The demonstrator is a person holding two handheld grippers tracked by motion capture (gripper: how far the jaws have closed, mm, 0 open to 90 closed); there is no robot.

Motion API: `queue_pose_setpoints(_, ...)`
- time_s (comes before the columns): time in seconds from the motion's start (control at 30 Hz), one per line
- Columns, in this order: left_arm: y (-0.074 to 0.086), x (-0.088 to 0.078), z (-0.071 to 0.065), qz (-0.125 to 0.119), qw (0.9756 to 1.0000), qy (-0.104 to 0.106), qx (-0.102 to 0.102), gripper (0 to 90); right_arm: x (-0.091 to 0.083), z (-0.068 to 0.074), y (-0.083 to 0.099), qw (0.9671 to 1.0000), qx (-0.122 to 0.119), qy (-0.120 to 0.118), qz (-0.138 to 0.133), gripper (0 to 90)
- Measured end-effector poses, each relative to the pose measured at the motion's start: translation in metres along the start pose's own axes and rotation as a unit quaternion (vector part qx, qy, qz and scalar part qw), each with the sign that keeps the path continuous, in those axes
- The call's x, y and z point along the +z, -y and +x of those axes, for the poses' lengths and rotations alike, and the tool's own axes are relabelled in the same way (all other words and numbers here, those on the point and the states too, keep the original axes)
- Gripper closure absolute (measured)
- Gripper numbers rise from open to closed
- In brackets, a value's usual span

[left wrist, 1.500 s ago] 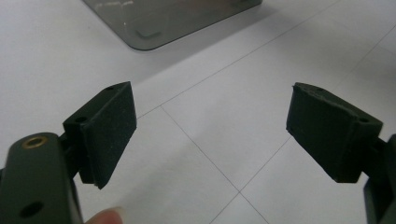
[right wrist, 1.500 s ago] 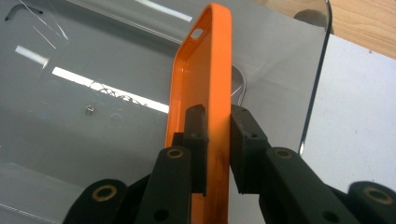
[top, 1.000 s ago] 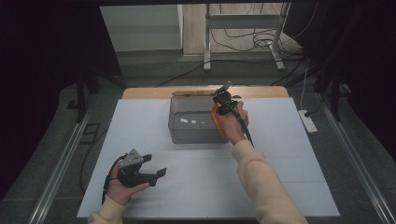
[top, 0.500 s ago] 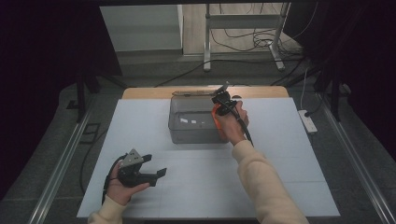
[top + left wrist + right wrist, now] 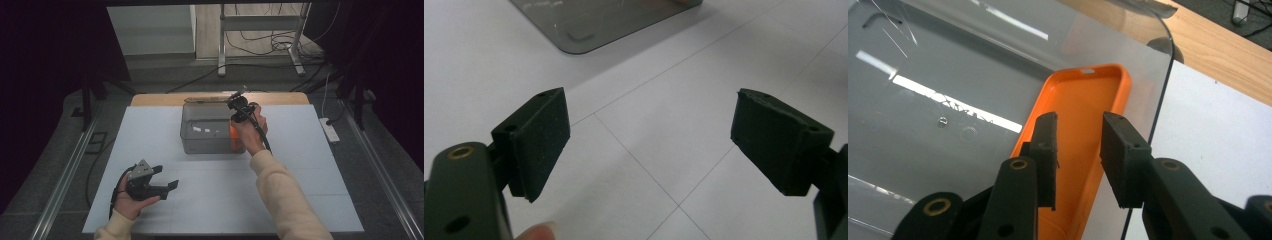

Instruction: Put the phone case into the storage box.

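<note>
A clear plastic box (image 5: pixel 205 132) stands at the far middle of the white table. An orange phone case (image 5: pixel 235 137) lies inside it against the right wall, hollow side up (image 5: pixel 1083 110). My right gripper (image 5: pixel 239 107) hangs over the box's right end, jaws pointing down at the case. In the right gripper view it (image 5: pixel 1078 122) is open with a narrow gap, and the case shows behind the gap, not pinched. My left gripper (image 5: pixel 169 177) rests low at the front left, wide open (image 5: pixel 649 115) with nothing between its jaws.
A strip of bare wooden tabletop (image 5: pixel 280 98) runs behind the white sheet (image 5: pixel 210 200). A corner of the box (image 5: pixel 599 20) shows at the top of the left gripper view. Cables and a power strip (image 5: pixel 330 131) lie on the floor to the right.
The orange case shows lower in the box than before, down by the right wall. The right hand has barely shifted. The left gripper has not moved.
</note>
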State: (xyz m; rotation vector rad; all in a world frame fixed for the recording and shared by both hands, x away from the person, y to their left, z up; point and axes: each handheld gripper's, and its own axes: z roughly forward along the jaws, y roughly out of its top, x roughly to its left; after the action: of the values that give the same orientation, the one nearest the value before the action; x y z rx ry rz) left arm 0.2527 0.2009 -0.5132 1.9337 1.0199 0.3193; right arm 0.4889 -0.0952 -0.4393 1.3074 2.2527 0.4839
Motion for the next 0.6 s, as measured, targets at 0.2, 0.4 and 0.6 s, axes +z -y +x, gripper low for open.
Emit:
queue_pose_setpoints(0.2,-0.0001,-0.0002,0.0000,0.000,1.0000,0.000,0.000,16.2,-0.0025,-0.0006,-0.0002,1.0000,-0.001,-0.002,-0.005,66.1)
queue_pose_setpoints(0.4,-0.0001,-0.0002,0.0000,0.000,1.0000,0.000,0.000,16.2,-0.0052,-0.0011,-0.0003,0.9999,-0.001,-0.013,-0.008,64.3)
queue_pose_setpoints(0.6,-0.0001,-0.0004,0.0000,-0.001,1.0000,0.000,0.000,16.2,-0.0064,-0.0012,-0.0002,0.9997,-0.001,-0.022,-0.013,61.8)
